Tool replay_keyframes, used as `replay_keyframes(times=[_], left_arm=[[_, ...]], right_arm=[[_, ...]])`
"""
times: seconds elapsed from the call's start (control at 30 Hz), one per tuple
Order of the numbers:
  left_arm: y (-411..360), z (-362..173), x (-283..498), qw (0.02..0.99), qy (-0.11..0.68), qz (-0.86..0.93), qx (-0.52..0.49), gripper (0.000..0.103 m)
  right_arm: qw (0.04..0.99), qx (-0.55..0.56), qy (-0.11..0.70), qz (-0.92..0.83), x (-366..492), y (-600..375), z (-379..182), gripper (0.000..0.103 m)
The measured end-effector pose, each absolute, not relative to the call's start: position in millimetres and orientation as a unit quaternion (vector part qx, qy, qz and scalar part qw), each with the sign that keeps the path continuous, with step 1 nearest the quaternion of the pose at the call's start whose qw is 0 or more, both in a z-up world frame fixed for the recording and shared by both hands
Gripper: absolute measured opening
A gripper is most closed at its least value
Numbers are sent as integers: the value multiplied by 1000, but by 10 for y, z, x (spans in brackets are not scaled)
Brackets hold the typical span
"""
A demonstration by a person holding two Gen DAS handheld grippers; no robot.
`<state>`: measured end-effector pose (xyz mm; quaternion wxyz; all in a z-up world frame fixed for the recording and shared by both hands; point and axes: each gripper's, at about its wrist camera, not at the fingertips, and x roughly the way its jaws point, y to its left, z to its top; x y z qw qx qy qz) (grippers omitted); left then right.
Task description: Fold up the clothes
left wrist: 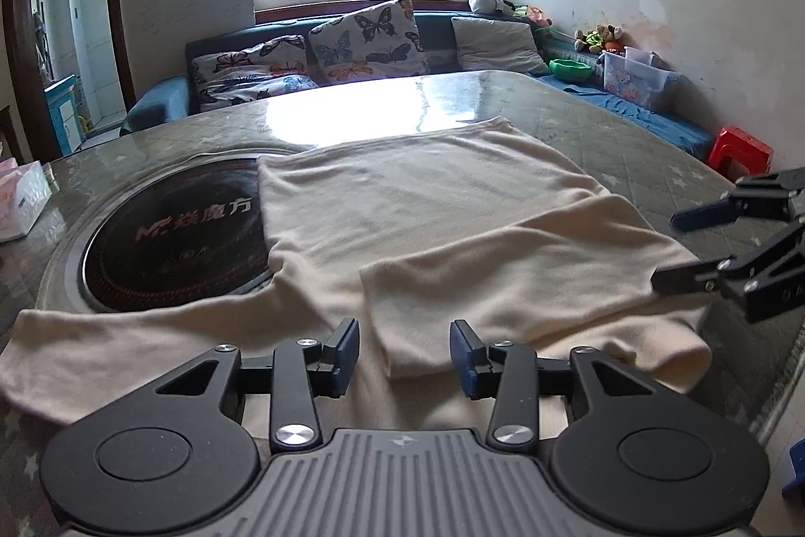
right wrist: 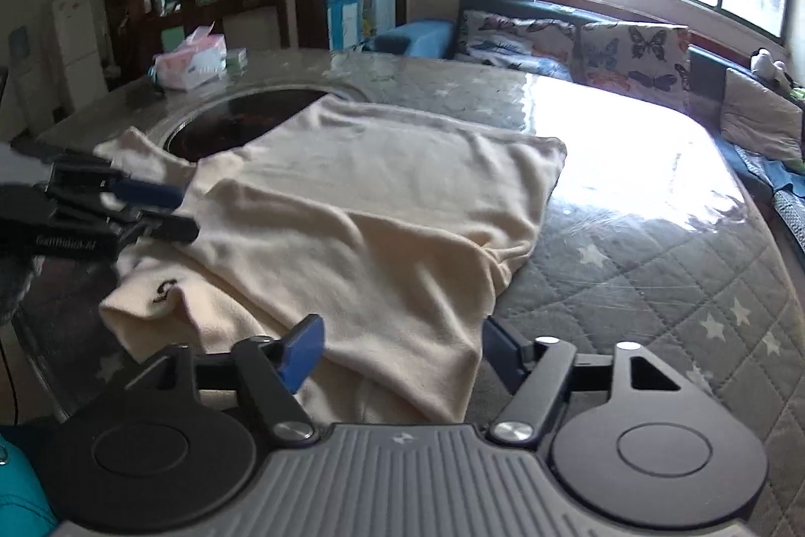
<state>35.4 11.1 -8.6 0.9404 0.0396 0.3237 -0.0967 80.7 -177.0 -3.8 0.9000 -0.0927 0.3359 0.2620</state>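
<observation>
Fingers [left wrist: 347,353] spread on both our grippers, cream shirt [left wrist: 427,205] lying lengthwise ahead on the bench [right wrist: 629,245], left gripper [left wrist: 405,353] nearest its folded sleeve [left wrist: 503,300].

The shirt [left wrist: 427,225] covers part of the round cooktop [left wrist: 171,235]; its near hem is hidden behind the left gripper [left wrist: 405,353]. The small dark mark on the shirt's collar [right wrist: 163,288] is too blurred to read

both grippers just hanging there with jaws spread wide, left gripper [left wrist: 405,353] and right gripper [right wrist: 402,351], nothing pinched between them
</observation>
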Motion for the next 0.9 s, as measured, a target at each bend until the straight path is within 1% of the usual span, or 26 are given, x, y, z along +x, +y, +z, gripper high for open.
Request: replay_keyframes(times=[0.03,0.23,0.33,0.5,0.63,0.77,0.8,0.83,0.9], left_arm=[[118,-83,331,940,324,-97,40,44],[47,-18,312,942,316,-111,42,44],[-36,-35,404,940,317,-113,52,44],[-62,-90,599,938,331,-94,50,43],[-26,-96,648,939,334,-73,41,44],[2,-118,704,937,342,-66,33,43],[13,-131,724,935,346,-67,28,40],[26,-142,740,934,349,-70,23,33],[23,-145,746,934,348,-71,21,25]], right_arm=[[903,-92,333,256,788,-1791,-34,87],[913,-87,333,220,697,-1946,-53,94],[919,-79,327,203,667,-2017,-48,102],[927,-71,318,186,660,-2113,-58,103],[929,-68,317,181,692,-2139,-71,103],[930,-70,309,186,724,-2100,-66,103],[930,-70,308,187,736,-2091,-65,103],[931,-70,306,188,749,-2080,-63,103],[932,-70,301,189,780,-2058,-55,103]])
